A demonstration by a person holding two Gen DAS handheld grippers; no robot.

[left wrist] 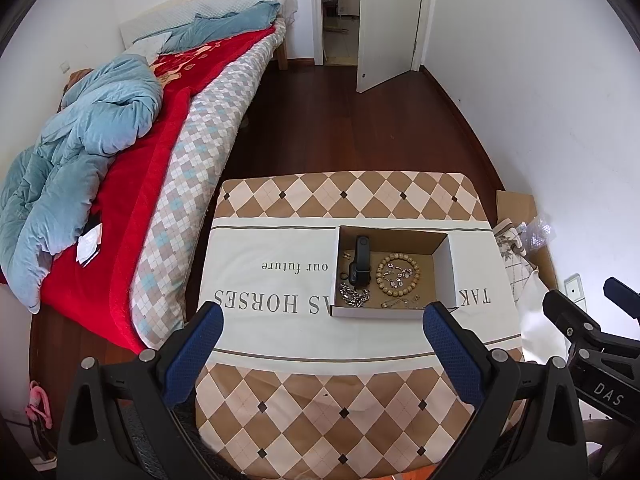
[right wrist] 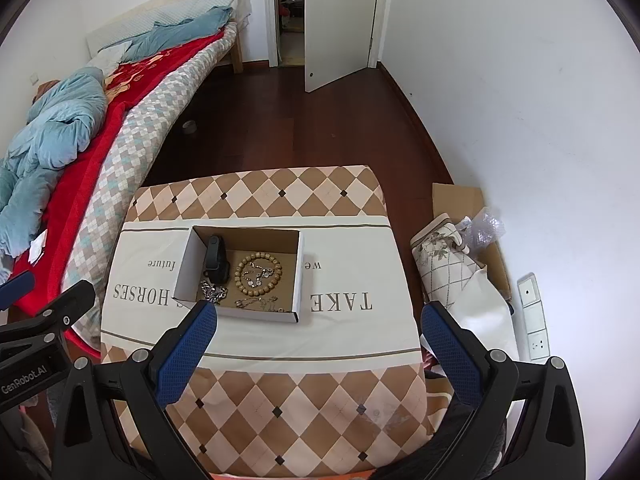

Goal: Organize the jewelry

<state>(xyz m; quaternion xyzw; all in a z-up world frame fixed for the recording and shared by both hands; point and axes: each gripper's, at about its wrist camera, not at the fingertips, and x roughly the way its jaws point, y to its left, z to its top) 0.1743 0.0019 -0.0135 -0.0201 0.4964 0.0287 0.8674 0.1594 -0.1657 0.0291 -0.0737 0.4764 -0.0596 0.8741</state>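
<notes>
**Both grippers wait above the jewelry box**

The left gripper (left wrist: 323,316) is wide open and holds nothing. The right gripper (right wrist: 319,316) is wide open too, and it is empty. Both hang over the near side of the table (right wrist: 256,400), which has a checked cloth on it.

The jewelry sits in a small cardboard box (left wrist: 445,272) in the middle of the table. Inside are a ring of wooden beads (left wrist: 398,277), a thin silver bracelet (left wrist: 396,276) lying inside that ring, a chunky silver chain (left wrist: 354,295) in the near left corner, a dark watch band (left wrist: 360,266) and a thin gold chain (left wrist: 400,302) by the near wall.

Things could go wrong here. The pieces lie close together, some touching. A grab at the thin bracelet could catch the beads too. The chains are floppy and could slip out or tangle. The box looks light, so a push on its wall could slide or tip it.
</notes>
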